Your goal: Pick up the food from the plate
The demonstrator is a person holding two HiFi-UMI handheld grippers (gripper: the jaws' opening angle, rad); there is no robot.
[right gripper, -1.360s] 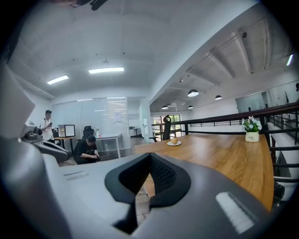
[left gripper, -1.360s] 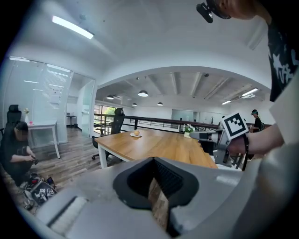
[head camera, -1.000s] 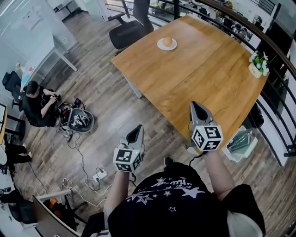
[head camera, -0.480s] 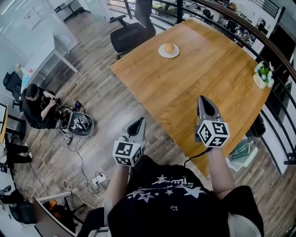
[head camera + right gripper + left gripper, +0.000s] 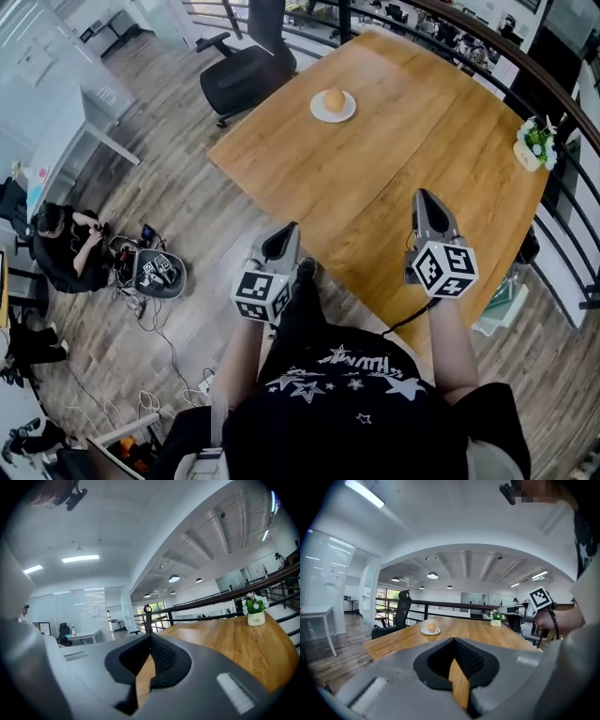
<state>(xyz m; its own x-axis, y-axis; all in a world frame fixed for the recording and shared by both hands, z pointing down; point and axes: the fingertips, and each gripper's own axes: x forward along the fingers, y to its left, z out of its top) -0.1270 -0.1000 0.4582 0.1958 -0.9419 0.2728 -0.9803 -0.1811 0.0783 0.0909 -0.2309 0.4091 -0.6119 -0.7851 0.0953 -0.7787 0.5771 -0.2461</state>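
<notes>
Surface: wooden surface carries 1 plate with round orange food.
Jaws: we hold left gripper and right gripper closed, empty.

- food on the plate: a round orange thing, too small to tell its kind;
- chair: its back cut off by the head view's top edge;
- seated person at left: what the hands hold is too small to make out;
- table: near corner hidden behind the right gripper and its forearm.
</notes>
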